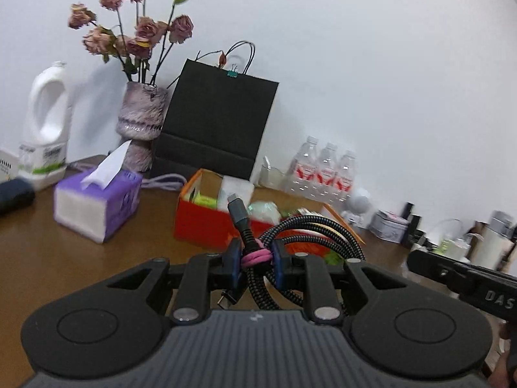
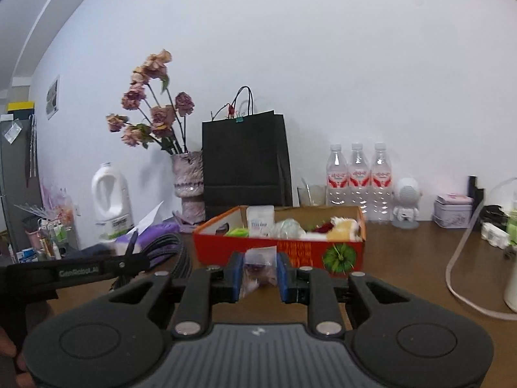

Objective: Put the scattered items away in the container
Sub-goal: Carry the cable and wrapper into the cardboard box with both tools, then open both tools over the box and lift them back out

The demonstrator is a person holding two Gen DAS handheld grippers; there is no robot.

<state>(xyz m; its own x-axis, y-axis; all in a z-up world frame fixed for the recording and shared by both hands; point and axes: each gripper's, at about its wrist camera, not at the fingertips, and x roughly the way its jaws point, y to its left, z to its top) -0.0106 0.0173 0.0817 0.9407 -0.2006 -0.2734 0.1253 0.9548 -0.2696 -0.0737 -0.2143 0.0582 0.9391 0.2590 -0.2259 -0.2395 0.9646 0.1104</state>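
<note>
The left gripper (image 1: 257, 258) points roughly level, slightly downward, above the bench (image 1: 64, 258). Its jaws are narrowed on a coiled braided cable (image 1: 310, 226), clamping it at a pink tie (image 1: 255, 257); one grey plug stands up ahead of the jaws, the coil loops to their right. The right gripper (image 2: 260, 274) is likewise near level, its jaws pressed on one small clear bag (image 2: 258, 266) with dark contents. The red cardboard box (image 2: 281, 252) sits on the bench directly ahead of both jaws, open-topped, already containing several items. Beyond it: one vase of dried flowers (image 2: 189, 184), one black paper bag (image 2: 245, 161), three water bottles (image 2: 357, 174).
</note>
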